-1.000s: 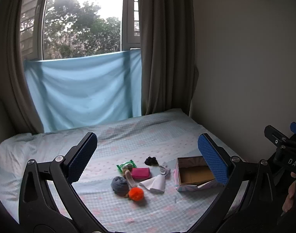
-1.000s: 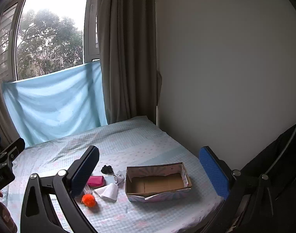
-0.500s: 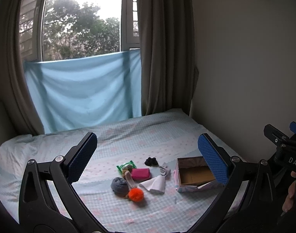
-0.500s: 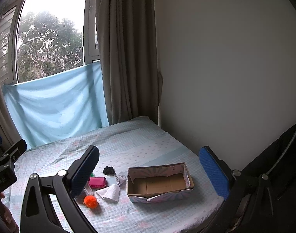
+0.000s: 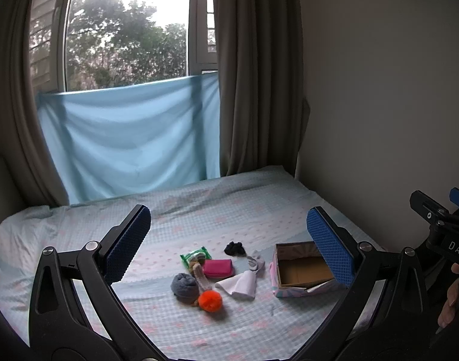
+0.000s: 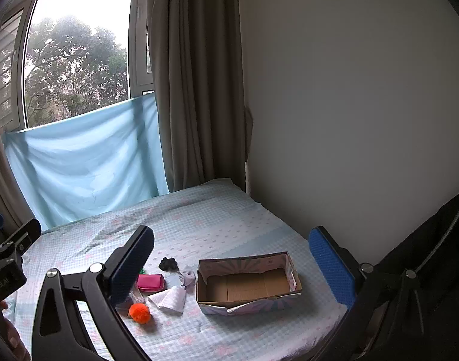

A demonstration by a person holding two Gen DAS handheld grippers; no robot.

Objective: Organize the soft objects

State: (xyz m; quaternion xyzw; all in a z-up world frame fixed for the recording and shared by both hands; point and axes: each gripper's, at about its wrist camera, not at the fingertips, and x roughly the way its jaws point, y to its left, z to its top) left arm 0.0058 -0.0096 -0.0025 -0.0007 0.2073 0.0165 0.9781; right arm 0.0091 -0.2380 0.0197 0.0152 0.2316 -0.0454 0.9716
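Left gripper (image 5: pixel 229 240) spread wide and empty, right gripper (image 6: pixel 232 254) likewise, both above bed (image 5: pixel 199 210).

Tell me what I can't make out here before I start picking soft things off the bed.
- Green packet: right wrist view, hidden behind the right gripper's left finger; label too small in the left wrist view.
- Grey rolled sock: hidden behind that same finger in the right wrist view.
- Open cardboard box: left wrist view, the far right corner is covered by the left gripper's right finger.
- Small black item: too small to identify in either view.
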